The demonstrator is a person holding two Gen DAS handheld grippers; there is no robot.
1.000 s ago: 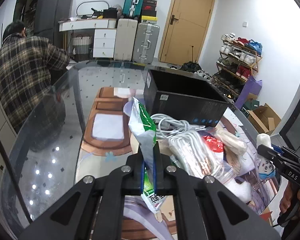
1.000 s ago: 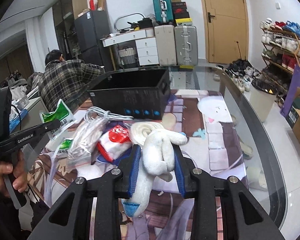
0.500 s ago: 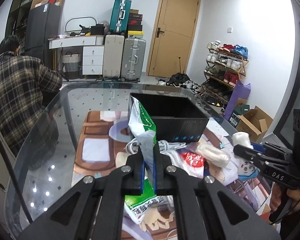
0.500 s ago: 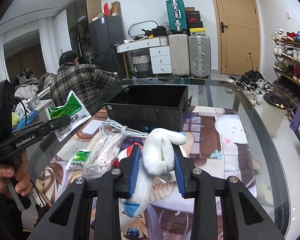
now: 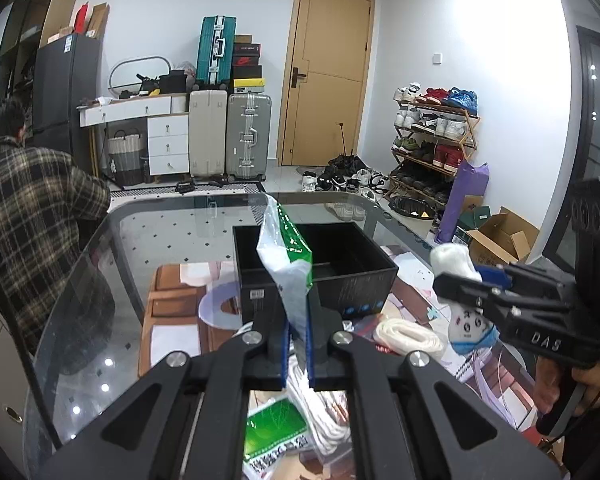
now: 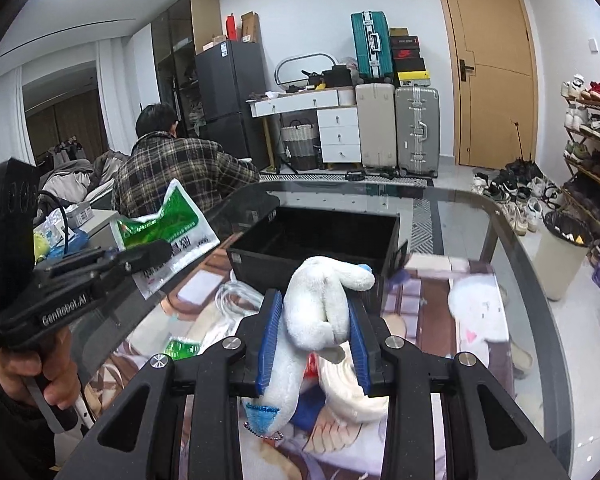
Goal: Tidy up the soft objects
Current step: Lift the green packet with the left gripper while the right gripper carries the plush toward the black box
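Observation:
My left gripper (image 5: 297, 344) is shut on a green and white plastic packet (image 5: 286, 256), lifted above the table just short of the open black box (image 5: 314, 268). Seen from the right wrist, that packet (image 6: 164, 232) hangs at the left in the left gripper (image 6: 156, 250). My right gripper (image 6: 314, 340) is shut on a white plush toy (image 6: 320, 312), raised in front of the black box (image 6: 316, 244). In the left wrist view the plush toy (image 5: 458, 288) and the right gripper (image 5: 440, 282) sit at the right.
A bag of white cable (image 5: 320, 412), a second green packet (image 5: 274, 430), a white rope coil (image 5: 408, 334) and a red packet lie on the printed mat on the glass table (image 5: 172, 232). A person in a plaid shirt (image 6: 172, 176) sits beyond the table's far left edge.
Both grippers rose with their loads: the packet and the plush toy now hang higher, close to the black box. The items left on the table have not moved.

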